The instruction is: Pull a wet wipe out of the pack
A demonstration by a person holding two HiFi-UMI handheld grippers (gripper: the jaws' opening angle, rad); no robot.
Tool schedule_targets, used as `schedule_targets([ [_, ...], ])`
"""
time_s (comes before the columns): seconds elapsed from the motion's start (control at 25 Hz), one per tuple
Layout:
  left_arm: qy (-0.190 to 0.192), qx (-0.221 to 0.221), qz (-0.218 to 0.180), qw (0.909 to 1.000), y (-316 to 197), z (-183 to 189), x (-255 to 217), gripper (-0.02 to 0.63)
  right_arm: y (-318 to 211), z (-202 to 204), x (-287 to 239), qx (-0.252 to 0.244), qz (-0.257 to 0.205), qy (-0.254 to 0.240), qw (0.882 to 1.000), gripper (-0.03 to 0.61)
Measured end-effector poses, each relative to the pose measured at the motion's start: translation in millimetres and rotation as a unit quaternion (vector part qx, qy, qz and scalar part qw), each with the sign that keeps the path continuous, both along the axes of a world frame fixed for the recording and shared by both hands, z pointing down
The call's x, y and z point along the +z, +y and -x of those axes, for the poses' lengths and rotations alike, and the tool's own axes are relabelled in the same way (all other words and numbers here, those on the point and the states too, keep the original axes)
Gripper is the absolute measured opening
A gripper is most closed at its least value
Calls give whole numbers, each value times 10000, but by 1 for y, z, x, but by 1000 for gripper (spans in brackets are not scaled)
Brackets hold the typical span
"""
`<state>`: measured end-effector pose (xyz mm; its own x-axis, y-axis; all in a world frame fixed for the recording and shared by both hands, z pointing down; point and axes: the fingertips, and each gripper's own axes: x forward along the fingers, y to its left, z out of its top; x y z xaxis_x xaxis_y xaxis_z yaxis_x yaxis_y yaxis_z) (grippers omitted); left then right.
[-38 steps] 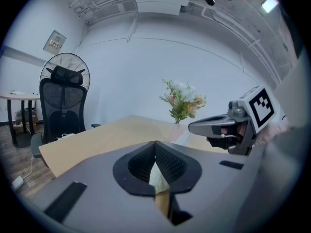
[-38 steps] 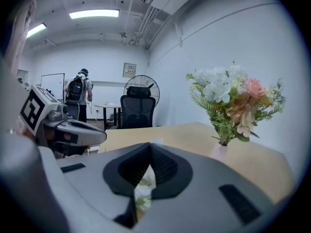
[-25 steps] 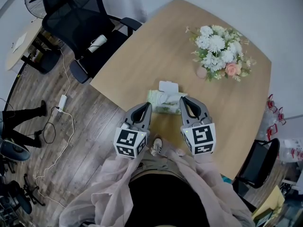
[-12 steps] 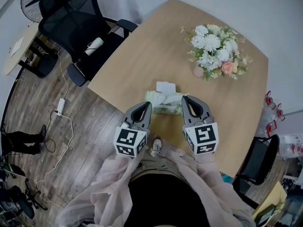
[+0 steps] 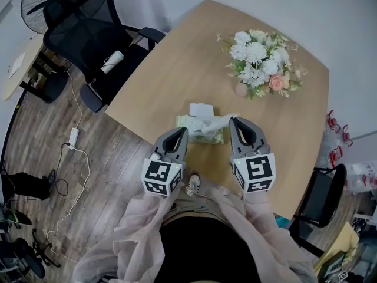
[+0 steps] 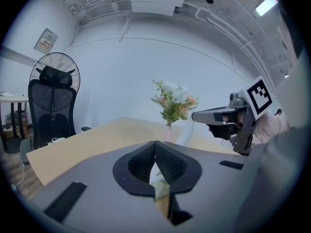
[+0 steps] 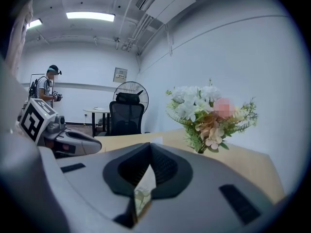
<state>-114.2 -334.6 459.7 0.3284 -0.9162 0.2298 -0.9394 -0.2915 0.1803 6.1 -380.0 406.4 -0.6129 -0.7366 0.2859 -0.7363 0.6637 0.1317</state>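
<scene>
– Two grippers: state?
– Both closed: right gripper [image 5: 234,121] on white wet wipe [image 5: 220,121] from green soft pack [image 5: 194,127]; left gripper [image 5: 181,132] on pack's near edge.
– Clearance?
– Pack sits by light wooden table [image 5: 177,69] front edge; white flower bouquet [image 5: 259,61] well apart; black office chair [image 5: 88,34] off left edge.

Pack [image 5: 191,128] corners covered (head view)

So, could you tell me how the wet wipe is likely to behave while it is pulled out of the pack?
Probably floppy: the wet wipe runs as a crumpled strip between the pack and the right gripper shut on it. Likely light but clingy, so it may drag the pack, which seems why the left gripper pinches the pack's edge.
</scene>
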Motion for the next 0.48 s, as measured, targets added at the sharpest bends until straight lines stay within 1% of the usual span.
schedule_targets([
  [0.48, 2, 116, -29, 9999, -3, -8, -3, 12, -4, -26, -13, 356, -116, -82, 9993, 9],
])
